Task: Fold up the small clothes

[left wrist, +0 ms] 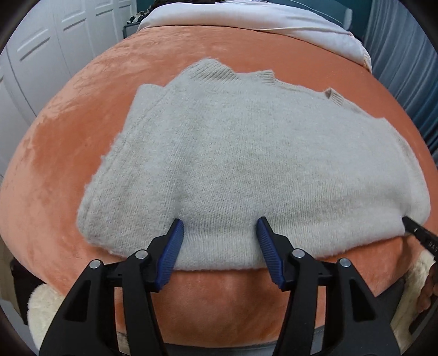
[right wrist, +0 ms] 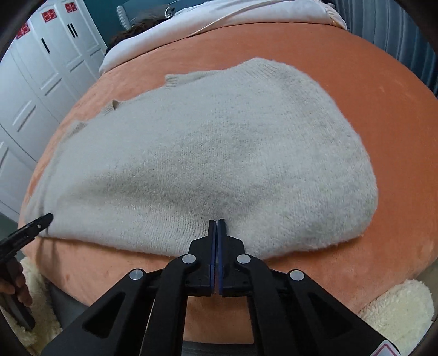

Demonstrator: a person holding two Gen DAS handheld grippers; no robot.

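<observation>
a pale grey knitted sweater (left wrist: 246, 164) lies spread on the orange plush bed cover (left wrist: 68, 142), its folded near edge running just inside the near edge of the bed and its ribbed edge on the far side. the left gripper (left wrist: 219, 232) stands wide apart over that near edge toward the sweater's left end, while the right gripper (right wrist: 216, 227) has its fingers pressed together with their tips at the knit near the right end; whether fabric is pinched between them cannot be told. bare cover rings the sweater on the left, right and far sides, up to a white duvet (left wrist: 246, 19) at the far end.
</observation>
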